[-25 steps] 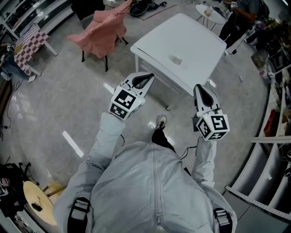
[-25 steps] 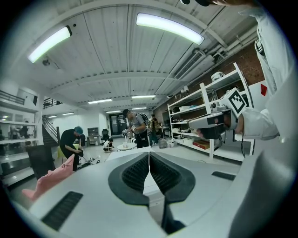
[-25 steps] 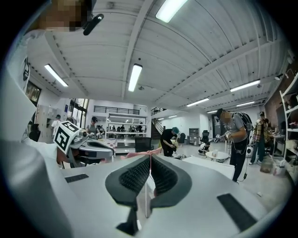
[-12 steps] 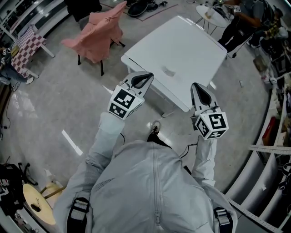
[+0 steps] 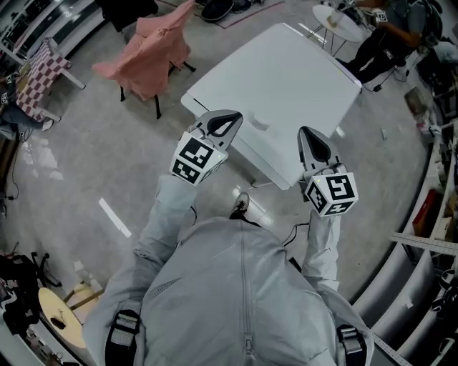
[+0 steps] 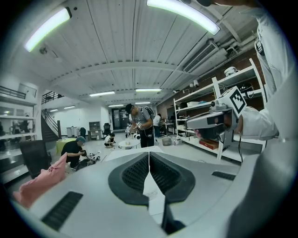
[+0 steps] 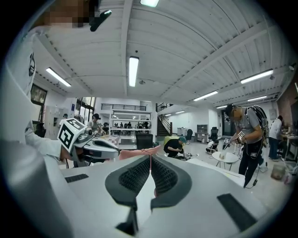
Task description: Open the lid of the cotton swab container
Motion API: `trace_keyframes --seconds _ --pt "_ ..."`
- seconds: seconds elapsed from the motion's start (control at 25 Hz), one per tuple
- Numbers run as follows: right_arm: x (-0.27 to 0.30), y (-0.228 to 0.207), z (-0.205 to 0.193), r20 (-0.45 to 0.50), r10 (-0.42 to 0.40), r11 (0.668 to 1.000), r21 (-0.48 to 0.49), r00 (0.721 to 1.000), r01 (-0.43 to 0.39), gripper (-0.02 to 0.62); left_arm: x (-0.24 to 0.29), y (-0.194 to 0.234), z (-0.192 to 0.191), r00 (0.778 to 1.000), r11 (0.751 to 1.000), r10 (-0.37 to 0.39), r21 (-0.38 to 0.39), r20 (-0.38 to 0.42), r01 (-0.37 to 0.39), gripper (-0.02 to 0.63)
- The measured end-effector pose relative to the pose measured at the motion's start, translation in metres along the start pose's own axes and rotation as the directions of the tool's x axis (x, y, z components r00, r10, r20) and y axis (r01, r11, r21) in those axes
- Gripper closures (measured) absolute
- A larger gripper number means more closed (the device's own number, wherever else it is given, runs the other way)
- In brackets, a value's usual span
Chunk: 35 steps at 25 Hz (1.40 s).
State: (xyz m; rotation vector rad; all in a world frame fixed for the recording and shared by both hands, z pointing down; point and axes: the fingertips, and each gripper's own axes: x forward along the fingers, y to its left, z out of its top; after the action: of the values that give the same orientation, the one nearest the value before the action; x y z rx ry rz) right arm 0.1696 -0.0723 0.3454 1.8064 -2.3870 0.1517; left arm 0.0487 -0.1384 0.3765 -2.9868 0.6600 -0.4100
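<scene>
Polished grey concrete floor [image 5: 86,157] spread under a workshop with a white ribbed ceiling and strip lights. Nearest the head camera was the person's pale grey zipped jacket [image 5: 243,300], with both sleeves reaching forward. The left gripper [image 5: 230,121] and the right gripper [image 5: 309,137] were held side by side, well apart, each with a marker cube behind a smooth grey shell. Both hung over the near edge of the tabletop [image 5: 300,71].

Each gripper's own view showed its dark, ribbed fingers [image 6: 135,173] pressed together with nothing between them. This held for the left gripper [image 6: 149,153] and the right gripper [image 7: 150,158] alike.

The tabletop was a plain, matte white rectangle. On it, near the closer edge, sat the cotton swab container [image 5: 259,123], a small pale translucent thing. It lay ahead of the fingertips, nearer the left gripper, and neither gripper touched it. Its lid was too small to make out.

Beyond the tabletop stood a chair draped in pink cloth [image 5: 150,50] and a small round table [image 5: 340,21].

Only the gripper views showed the far room. They took in metal shelving [image 6: 205,116], a staircase [image 7: 163,123], a standing person with a backpack [image 7: 247,135] beside the round table, and a person crouching on the floor [image 6: 74,151].
</scene>
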Motion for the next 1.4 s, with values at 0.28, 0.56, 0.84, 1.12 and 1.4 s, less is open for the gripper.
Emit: trace_keyframes --seconds 0.28,0.56,0.84,1.12,1.4 --pt "0.015 -0.044 -0.01 -0.012 0.017 1.0 0.025 1.0 -0.016 0.56 0.043 0.006 0.0 0.999 1.0 0.008 -0.006 -0.033 -0.008 0.583" --pt "0.032 -0.075 -0.034 -0.022 0.091 0.995 0.051 0.996 -0.09 0.56 0.077 0.006 -0.007 0.997 0.999 0.041 -0.009 -0.066 -0.042 0.583" --pt "0.047 -0.078 -0.07 -0.075 0.165 0.986 0.048 0.983 -0.162 0.558 0.08 0.001 -0.032 0.991 0.995 0.077 -0.048 -0.111 -0.083 0.583" --pt "0.066 -0.075 -0.104 -0.134 0.231 0.973 0.04 0.964 -0.228 0.557 0.084 0.005 -0.052 0.988 0.993 0.086 -0.075 -0.13 -0.096 0.583" --pt "0.09 -0.068 -0.131 -0.184 0.265 0.964 0.044 0.946 -0.262 0.43 0.08 0.015 -0.063 0.986 0.99 0.094 -0.091 -0.139 -0.107 0.583"
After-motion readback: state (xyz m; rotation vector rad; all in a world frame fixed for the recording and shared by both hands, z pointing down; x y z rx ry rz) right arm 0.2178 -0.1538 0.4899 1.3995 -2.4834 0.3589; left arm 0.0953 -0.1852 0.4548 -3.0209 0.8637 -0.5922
